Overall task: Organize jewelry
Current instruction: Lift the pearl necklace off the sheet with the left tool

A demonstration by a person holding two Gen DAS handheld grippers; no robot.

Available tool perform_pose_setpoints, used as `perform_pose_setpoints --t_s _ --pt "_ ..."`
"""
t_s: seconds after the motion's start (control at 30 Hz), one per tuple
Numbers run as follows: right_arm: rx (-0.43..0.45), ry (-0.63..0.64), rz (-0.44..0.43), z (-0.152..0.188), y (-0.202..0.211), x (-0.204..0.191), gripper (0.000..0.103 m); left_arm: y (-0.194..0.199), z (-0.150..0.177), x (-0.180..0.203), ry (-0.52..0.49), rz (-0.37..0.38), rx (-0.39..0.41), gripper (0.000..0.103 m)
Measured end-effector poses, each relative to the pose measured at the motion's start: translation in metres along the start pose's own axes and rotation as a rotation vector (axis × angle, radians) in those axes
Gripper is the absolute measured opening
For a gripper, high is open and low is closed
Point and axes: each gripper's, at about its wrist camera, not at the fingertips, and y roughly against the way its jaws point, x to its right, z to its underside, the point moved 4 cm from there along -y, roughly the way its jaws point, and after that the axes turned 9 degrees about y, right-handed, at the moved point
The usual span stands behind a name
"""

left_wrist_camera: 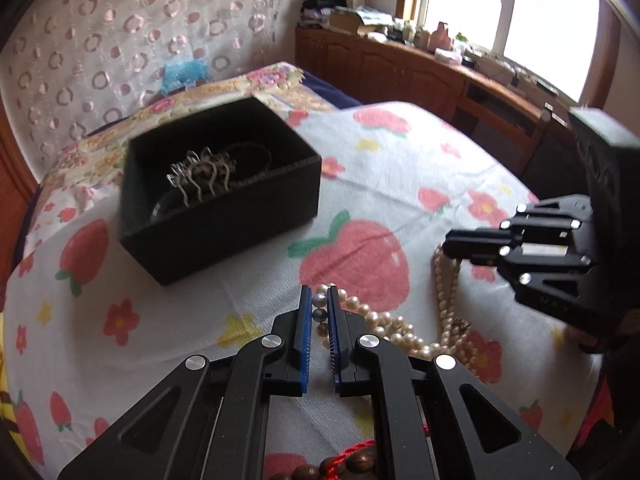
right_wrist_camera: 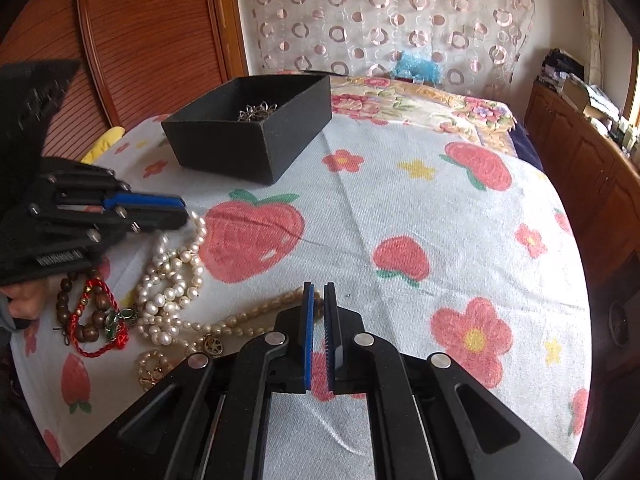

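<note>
A black open box (left_wrist_camera: 224,204) sits on the strawberry-print cloth (left_wrist_camera: 400,184) and holds a silver hair comb (left_wrist_camera: 202,176). It also shows in the right wrist view (right_wrist_camera: 256,136). My left gripper (left_wrist_camera: 320,300) is shut on a white pearl necklace (left_wrist_camera: 384,320), pinching a few beads between its blue pads. My right gripper (right_wrist_camera: 319,292) is shut on a cream bead necklace (right_wrist_camera: 256,316) at its end. In the left wrist view the right gripper (left_wrist_camera: 452,246) holds that strand (left_wrist_camera: 448,284). White pearls (right_wrist_camera: 172,280) lie in a heap under the left gripper (right_wrist_camera: 180,212).
A wooden bead bracelet with red cord (right_wrist_camera: 92,316) and a gold bead piece (right_wrist_camera: 150,368) lie left of the pearls. A floral quilt (right_wrist_camera: 420,100) lies behind the cloth. Wooden cabinets (left_wrist_camera: 400,72) run under the window. A wooden headboard (right_wrist_camera: 152,40) stands at the back left.
</note>
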Motion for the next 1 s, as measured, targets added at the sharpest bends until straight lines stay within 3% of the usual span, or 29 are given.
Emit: perform_pose_setpoints --t_s 0.5,1.0 --pt "0.203 0.085 0.05 -0.072 0.088 -0.016 0.005 0.108 -0.049 0.017 0.014 0.032 0.24 0.007" --pt "0.324 0.143 0.046 -0.138 0.148 -0.016 0.005 0.162 -0.097 0.014 0.018 0.021 0.348 0.007"
